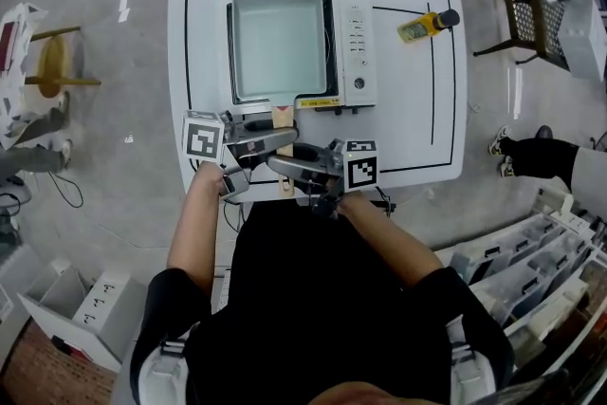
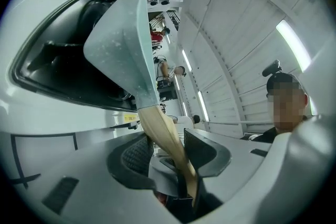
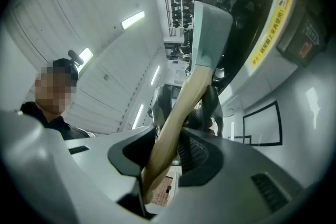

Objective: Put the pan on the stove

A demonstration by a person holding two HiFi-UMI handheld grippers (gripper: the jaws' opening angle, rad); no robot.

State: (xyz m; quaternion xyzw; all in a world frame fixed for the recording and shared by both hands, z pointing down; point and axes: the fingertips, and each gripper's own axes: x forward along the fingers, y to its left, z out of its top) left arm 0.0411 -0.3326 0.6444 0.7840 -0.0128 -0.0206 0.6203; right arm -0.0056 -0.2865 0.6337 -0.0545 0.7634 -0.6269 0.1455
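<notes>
A square pale green pan sits over the black top of the white stove in the head view; whether it rests on the top I cannot tell. Its wooden handle points toward me. My left gripper comes in from the left and is shut on the handle. My right gripper comes in from the right, just nearer to me, and is also shut on it. In the left gripper view the handle runs between the pads of the gripper, up to the pan. The right gripper view shows the handle between that gripper's pads.
The stove stands on a white table with black outline marks. A yellow bottle lies at the table's far right. A chair and people's legs are to the right, shelving with bins at the lower right.
</notes>
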